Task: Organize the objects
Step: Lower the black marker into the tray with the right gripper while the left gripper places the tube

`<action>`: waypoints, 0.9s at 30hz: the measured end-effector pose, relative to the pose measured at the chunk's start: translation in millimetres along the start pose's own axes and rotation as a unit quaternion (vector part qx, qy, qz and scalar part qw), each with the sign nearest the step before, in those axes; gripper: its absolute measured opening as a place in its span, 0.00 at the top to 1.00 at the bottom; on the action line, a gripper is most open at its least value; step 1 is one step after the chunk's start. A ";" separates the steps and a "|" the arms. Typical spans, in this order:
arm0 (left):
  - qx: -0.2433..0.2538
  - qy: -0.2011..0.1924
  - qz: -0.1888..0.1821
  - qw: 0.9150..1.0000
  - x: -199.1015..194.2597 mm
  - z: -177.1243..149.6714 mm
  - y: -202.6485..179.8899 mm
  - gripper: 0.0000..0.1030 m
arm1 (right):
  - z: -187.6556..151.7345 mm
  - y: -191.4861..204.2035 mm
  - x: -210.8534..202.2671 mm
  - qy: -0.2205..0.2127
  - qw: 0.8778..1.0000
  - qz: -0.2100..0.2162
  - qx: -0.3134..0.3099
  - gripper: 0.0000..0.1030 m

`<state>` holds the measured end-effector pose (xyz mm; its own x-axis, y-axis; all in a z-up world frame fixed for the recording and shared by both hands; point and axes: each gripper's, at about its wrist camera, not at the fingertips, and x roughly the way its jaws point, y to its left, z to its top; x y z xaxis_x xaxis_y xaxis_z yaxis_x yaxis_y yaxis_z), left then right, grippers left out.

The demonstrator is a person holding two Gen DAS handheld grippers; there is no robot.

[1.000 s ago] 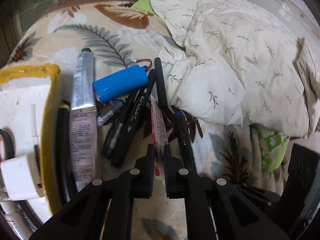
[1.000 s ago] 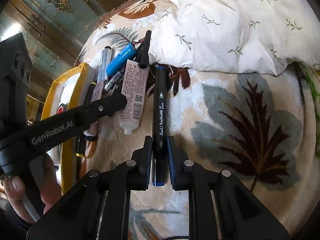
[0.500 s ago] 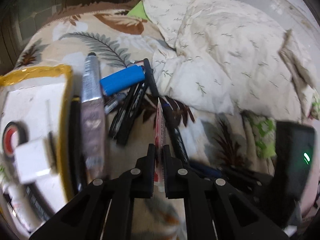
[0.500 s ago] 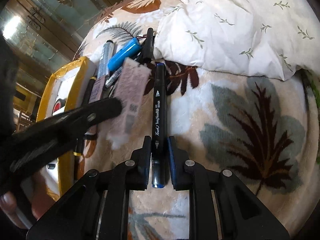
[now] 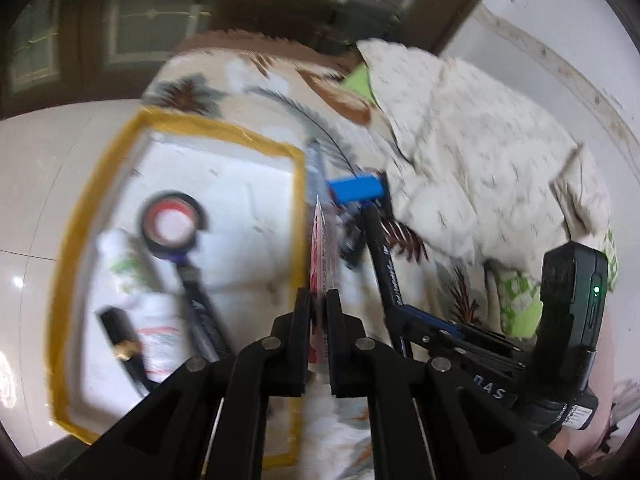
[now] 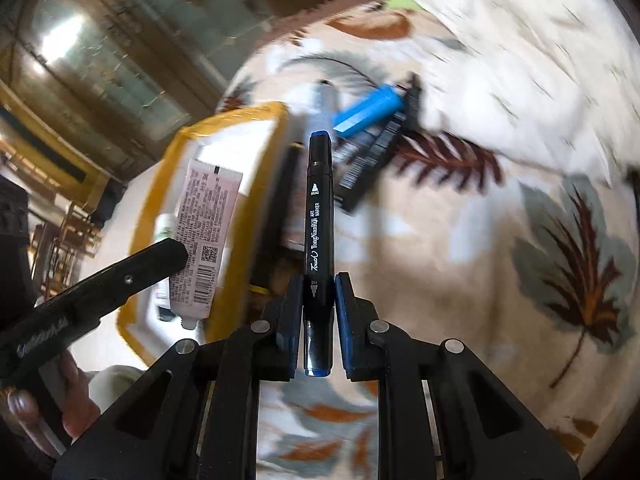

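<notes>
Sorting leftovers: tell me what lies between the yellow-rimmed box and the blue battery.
A silver tube lies beside the box's rim, before the blue battery, in the right wrist view.

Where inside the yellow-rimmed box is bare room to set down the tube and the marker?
Box: its far half, between the yellow back rim and the tape roll, is bare white. The near-left corner is crowded with the white bottle and a dark pen. Outside, the blue battery and markers crowd the blanket.

Your pink tube (image 6: 202, 236) hangs cap-down over the yellow-rimmed white tray (image 5: 298, 200) on the left. Your black art marker (image 6: 319, 236), blue-capped at both ends, points away, lifted clear of the leaf-print bedspread (image 6: 460, 248).
</notes>
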<state>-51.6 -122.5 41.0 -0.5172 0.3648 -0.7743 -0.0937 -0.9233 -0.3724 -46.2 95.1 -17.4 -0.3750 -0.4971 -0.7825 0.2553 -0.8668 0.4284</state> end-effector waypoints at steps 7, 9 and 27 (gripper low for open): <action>-0.034 -0.021 0.036 0.999 -12.3 16.5 47.7 0.95 | 20.2 33.3 14.3 0.002 1.000 0.014 -0.025 0.85; -0.041 -0.020 0.043 0.998 -9.6 16.8 57.9 0.95 | 25.9 37.5 21.3 0.006 0.999 0.020 -0.026 0.85; -0.080 -0.013 0.077 0.994 11.6 36.7 101.4 0.95 | 51.1 68.2 64.4 0.027 0.999 0.005 -0.047 0.85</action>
<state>-98.3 -216.3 13.1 -0.5369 0.2151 -0.8157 0.1237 -0.9364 -0.3284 -98.5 2.0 -15.5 -0.3245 -0.5008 -0.8025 0.3421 -0.8531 0.3940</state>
